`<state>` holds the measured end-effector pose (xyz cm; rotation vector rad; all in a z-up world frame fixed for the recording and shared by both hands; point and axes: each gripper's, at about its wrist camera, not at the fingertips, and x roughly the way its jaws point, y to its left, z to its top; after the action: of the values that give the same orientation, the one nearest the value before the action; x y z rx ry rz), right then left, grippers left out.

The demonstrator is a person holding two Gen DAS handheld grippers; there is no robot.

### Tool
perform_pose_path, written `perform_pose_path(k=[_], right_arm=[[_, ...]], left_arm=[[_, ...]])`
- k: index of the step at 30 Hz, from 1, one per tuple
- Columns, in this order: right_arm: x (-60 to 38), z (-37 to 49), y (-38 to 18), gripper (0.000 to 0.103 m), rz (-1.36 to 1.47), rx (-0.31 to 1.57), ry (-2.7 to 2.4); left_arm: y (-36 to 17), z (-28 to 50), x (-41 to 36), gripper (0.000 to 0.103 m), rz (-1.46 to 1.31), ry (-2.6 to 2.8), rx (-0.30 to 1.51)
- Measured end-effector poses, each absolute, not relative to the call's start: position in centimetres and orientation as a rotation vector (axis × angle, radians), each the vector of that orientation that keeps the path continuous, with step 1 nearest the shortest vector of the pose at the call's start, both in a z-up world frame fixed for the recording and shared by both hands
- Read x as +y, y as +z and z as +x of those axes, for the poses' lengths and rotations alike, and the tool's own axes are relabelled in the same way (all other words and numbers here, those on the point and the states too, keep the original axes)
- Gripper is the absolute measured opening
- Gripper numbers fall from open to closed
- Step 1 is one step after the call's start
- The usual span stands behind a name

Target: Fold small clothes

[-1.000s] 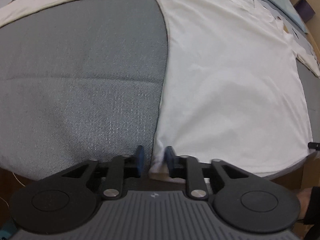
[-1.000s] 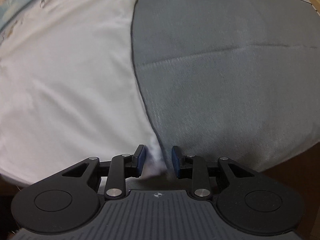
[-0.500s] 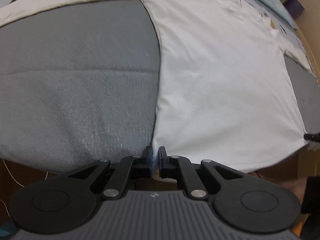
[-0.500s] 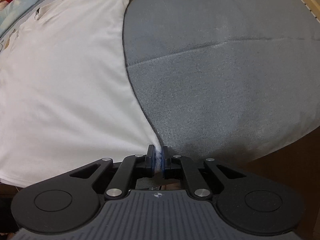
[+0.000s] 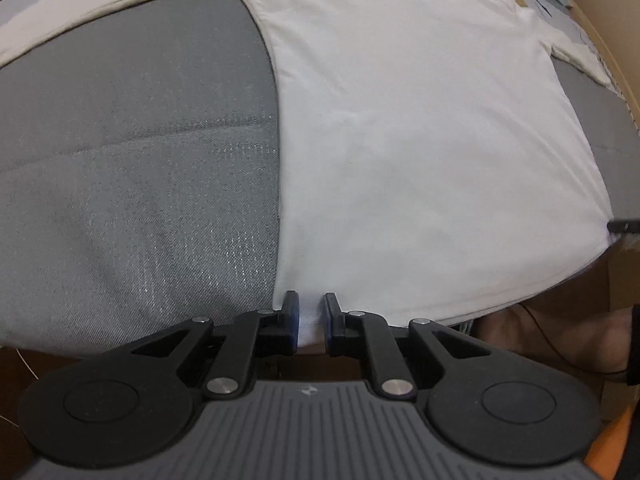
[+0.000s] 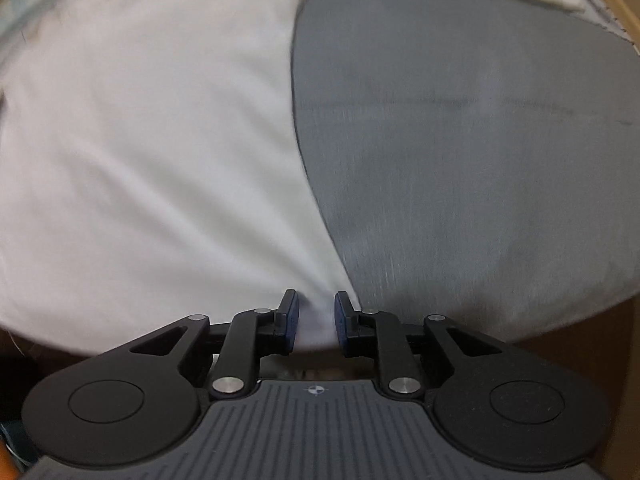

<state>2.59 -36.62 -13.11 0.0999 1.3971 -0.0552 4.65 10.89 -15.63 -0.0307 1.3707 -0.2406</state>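
White t-shirt (image 5: 420, 152) is spread flat on a grey fabric surface (image 5: 132, 168), hem toward both cameras, collar end up at the far side. It looks pretty smooth, only faint creases near the bottom corners. One short sleeve (image 5: 576, 54) sticks out at the far right in the left wrist view.

Left gripper (image 5: 309, 322) sits right at one bottom corner of the shirt. Its jaws have just been opening, and now there's a small gap with the white hem corner sitting between the blue pads (image 5: 294, 320), loose rather than squeezed as far as I can see.

Right gripper (image 6: 316, 322) is at the other bottom corner, same deal: jaws have just been opening, a bit wider apart than the left's, with a bunched bit of white cloth between them. That view is smeared with motion blur, so I can't say for sure whether the pads touch the cloth.

Further out, a cream-coloured cloth (image 5: 100, 4) lies along the far edge of the grey surface, just touching the shirt's shoulder area. A dark bit of the other tool (image 5: 624, 226) pokes in at the right edge of the left wrist view.
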Motion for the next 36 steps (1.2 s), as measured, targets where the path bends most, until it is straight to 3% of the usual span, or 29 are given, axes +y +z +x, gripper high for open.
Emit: perform_pose_path(k=[4,8,13,16,20,22,32,34,36], right_arm=[[-36.4,3.1,-11.8,0.022,0.139,1.315,-0.03],[-36.1,2.7,-13.8,0.022,0.071,1.406,-0.05],[-35.5,3.0,-12.2,0.024,0.1,1.304,-0.006],[-35.2,2.8,-14.0,0.025,0.032,1.399,-0.044],[-35.1,3.0,-13.1,0.025,0.043,1.343,-0.031],[-35.2,3.1,-11.8,0.025,0.065,1.283,-0.026],[-34.7,5.5,-3.8,0.026,0.116,0.92,-0.023],[-33.9,5.9,-1.4,0.034,0.122,0.808,0.002],[-32.8,5.8,0.8,0.054,0.104,0.733,0.041]], left_arm=[[-14.9,4.9,11.4,0.015,-0.078,-0.249,1.341],[-15.6,4.9,11.2,0.014,-0.033,-0.235,1.377],[-14.9,5.1,11.7,0.015,-0.066,-0.229,1.337],[-15.7,5.0,11.1,0.015,-0.027,-0.196,1.372],[-14.2,4.8,11.5,0.019,-0.085,-0.218,1.305],[-13.7,5.0,11.5,0.033,-0.097,-0.209,1.266],[-10.4,6.5,12.2,0.057,-0.163,-0.086,1.029],[-9.1,6.4,12.2,0.063,-0.165,-0.057,0.964],[-7.9,6.3,12.1,0.069,-0.153,-0.009,0.91]])
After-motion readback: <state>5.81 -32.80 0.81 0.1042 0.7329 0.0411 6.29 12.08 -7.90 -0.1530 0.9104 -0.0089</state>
